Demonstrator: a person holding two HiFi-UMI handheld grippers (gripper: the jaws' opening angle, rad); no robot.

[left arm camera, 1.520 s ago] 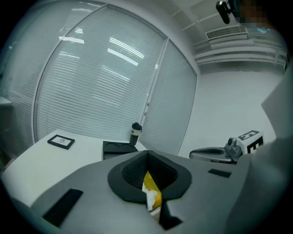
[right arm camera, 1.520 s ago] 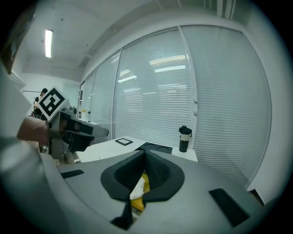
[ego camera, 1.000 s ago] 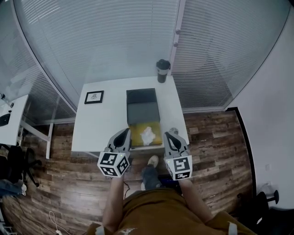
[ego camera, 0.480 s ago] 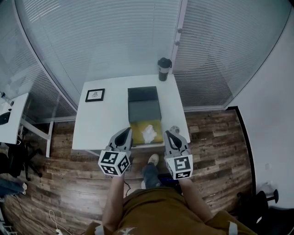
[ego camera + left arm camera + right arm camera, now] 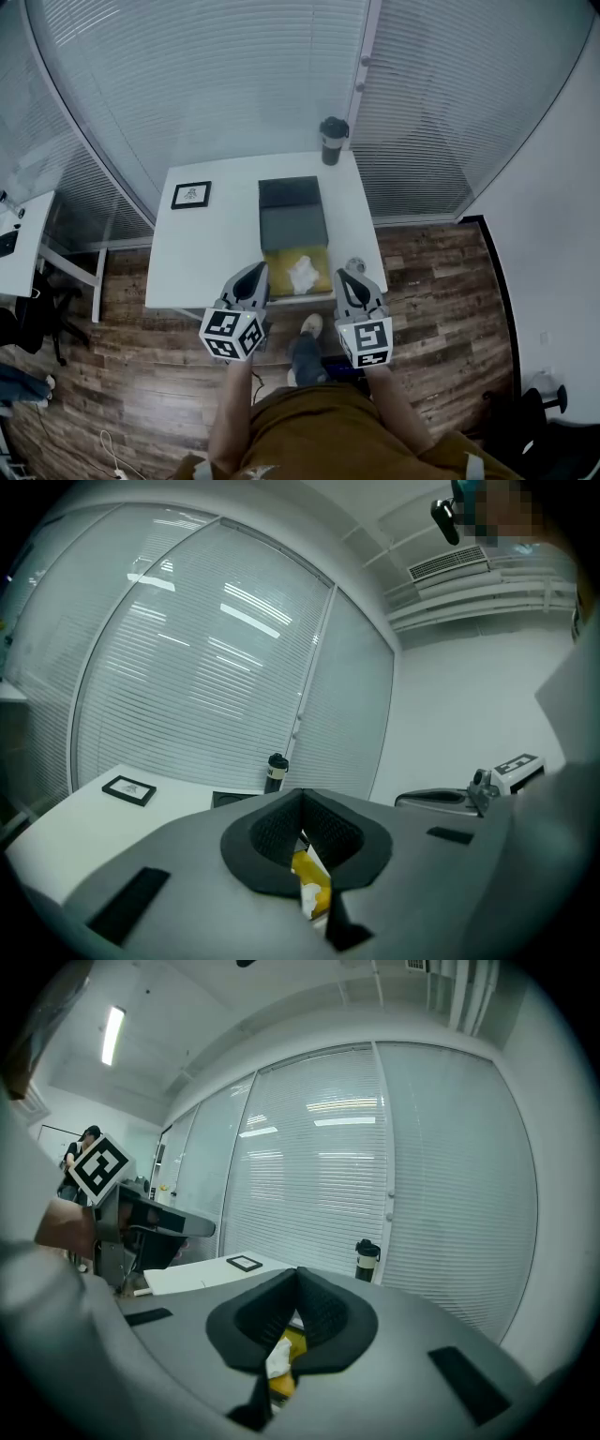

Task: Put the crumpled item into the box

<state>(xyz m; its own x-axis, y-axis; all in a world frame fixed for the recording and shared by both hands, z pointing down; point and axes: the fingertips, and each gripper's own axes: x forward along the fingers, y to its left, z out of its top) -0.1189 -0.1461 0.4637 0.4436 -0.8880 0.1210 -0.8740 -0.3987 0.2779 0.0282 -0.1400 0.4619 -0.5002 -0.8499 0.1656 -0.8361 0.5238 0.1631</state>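
Note:
The crumpled item [image 5: 302, 274] is a white wad of paper lying on a yellow mat [image 5: 319, 261] at the table's front edge. Just behind the mat sits the dark grey box [image 5: 292, 227], with a black lid part [image 5: 289, 192] beyond it. My left gripper [image 5: 255, 272] hangs at the front edge left of the mat, shut and empty. To the mat's right is my right gripper [image 5: 345, 277], also shut and empty. Through the right gripper's [image 5: 298, 1272] jaws I see the wad [image 5: 277, 1357] on the yellow mat [image 5: 292, 1341]. Below the left gripper's [image 5: 302, 794] jaws, a strip of the mat [image 5: 314, 890] shows.
The white table [image 5: 216, 244] carries a small framed picture [image 5: 191, 195] at the back left and a dark travel cup [image 5: 332, 142] at the back right. Blinds cover glass walls behind it. Wooden floor [image 5: 141, 375] and the person's shoe [image 5: 312, 327] lie below.
Both grippers stay where they were, shut. Only the head view has shifted slightly.

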